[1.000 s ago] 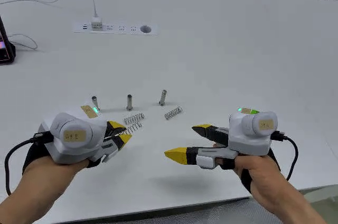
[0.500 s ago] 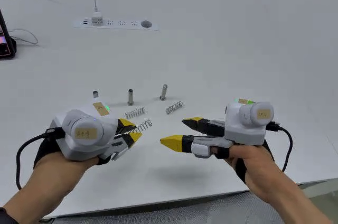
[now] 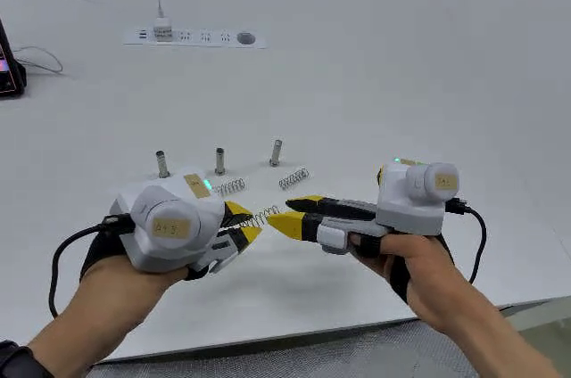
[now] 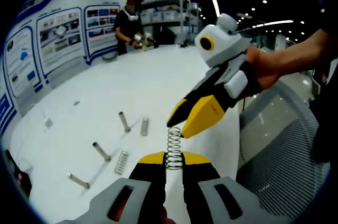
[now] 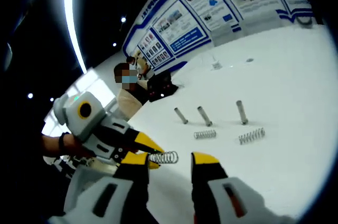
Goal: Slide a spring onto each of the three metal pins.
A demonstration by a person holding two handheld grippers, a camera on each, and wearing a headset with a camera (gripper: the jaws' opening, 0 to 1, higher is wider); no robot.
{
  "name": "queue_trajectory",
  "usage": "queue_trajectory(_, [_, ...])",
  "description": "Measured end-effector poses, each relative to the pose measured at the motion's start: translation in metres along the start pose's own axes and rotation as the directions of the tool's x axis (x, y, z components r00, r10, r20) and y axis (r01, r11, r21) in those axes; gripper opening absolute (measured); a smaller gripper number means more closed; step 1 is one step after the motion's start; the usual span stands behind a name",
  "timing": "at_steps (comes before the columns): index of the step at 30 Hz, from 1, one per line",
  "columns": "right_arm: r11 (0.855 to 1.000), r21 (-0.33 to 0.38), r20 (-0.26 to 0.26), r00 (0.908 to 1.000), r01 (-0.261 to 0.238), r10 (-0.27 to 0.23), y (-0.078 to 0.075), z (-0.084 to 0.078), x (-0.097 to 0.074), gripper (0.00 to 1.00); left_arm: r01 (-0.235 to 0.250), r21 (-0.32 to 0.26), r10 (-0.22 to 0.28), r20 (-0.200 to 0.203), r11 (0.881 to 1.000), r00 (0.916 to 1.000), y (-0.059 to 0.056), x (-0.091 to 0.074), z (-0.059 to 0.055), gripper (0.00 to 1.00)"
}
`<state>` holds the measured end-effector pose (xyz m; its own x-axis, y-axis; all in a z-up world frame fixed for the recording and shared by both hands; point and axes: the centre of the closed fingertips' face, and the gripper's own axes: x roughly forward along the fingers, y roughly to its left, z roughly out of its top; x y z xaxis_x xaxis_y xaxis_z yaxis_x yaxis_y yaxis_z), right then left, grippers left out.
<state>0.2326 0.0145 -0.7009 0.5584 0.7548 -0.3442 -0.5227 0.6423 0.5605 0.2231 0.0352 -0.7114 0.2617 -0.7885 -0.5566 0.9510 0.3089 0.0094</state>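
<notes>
Three metal pins stand in a row on the white table: left pin (image 3: 162, 164), middle pin (image 3: 219, 160), right pin (image 3: 276, 152); the right gripper view has them as (image 5: 180, 115), (image 5: 204, 116), (image 5: 241, 112). All three are bare. Two springs (image 3: 230, 186) (image 3: 293, 178) lie just in front of them. My left gripper (image 3: 243, 223) (image 4: 169, 158) is shut on one end of a third spring (image 3: 262, 216) (image 4: 174, 145), held above the table. My right gripper (image 3: 282, 214) (image 5: 171, 159) is open, its jaws on either side of that spring's (image 5: 163, 157) free end.
A white power strip (image 3: 192, 36) with a plugged-in cable lies far back. A dark device (image 3: 7, 70) sits at the left edge. The table's front edge runs just below my hands. People stand at a far table in the gripper views.
My left gripper has lifted one spring off the table and moved right. My right gripper has moved left until its open jaws meet the spring's free end.
</notes>
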Motion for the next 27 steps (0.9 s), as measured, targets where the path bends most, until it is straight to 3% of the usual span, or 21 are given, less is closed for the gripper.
queue_trajectory(11, [0.998, 0.034, -0.003, 0.999, -0.044, 0.044, 0.009, -0.002, 0.002, 0.24, 0.01, 0.012, -0.01, 0.008, 1.0, 0.9999, -0.003, 0.001, 0.006, 0.1])
queue_trajectory(27, [0.998, 0.004, -0.006, 0.9975, -0.07, 0.07, 0.015, 0.008, 0.004, 0.15, 0.015, 0.006, -0.015, -0.002, 1.0, 0.9999, -0.002, 0.002, 0.002, 0.1])
